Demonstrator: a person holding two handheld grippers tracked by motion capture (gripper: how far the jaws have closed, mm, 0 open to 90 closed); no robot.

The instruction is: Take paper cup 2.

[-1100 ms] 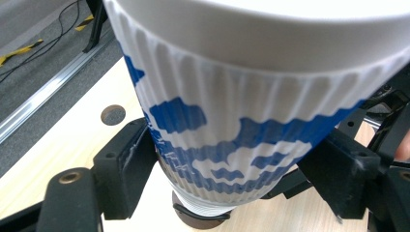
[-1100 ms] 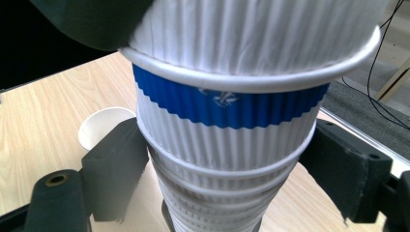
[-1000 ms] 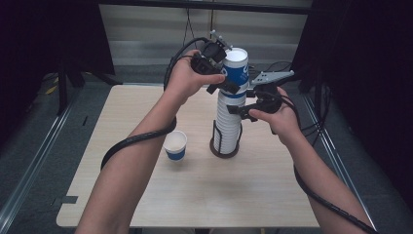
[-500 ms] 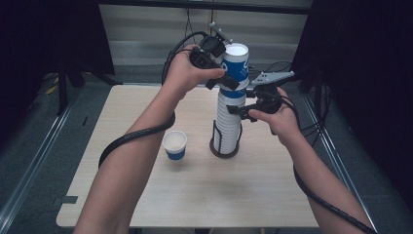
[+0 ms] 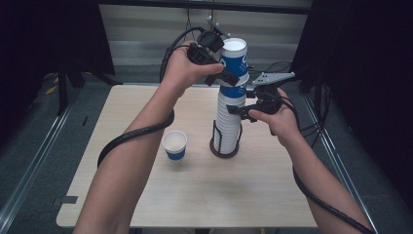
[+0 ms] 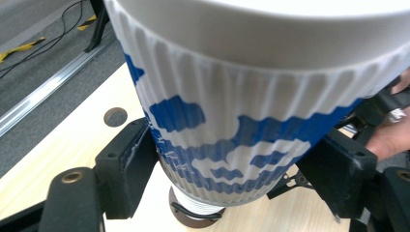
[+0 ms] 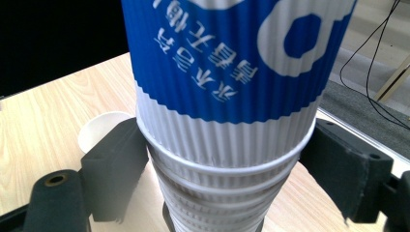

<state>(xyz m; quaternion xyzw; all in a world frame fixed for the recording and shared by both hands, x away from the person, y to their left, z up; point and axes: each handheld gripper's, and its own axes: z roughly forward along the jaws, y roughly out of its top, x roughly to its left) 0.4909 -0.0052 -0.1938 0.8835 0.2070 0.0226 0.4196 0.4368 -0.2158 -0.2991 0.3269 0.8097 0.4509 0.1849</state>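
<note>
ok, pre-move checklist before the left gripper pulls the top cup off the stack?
1. Left gripper jaws on both sides of the top cup: ok; a firm clamp, cannot tell.
2. Right gripper bracing the cup stack below the top cup: a jaw on each side, ok; contact, cannot tell.
3. Stack seated in the black wire holder: ok.
4. Top cup separating alone, without the next one: cannot tell.
5. Drop spot beside the loose cup on the table: ok.
6. Cables trailing away from the stack: ok.
</note>
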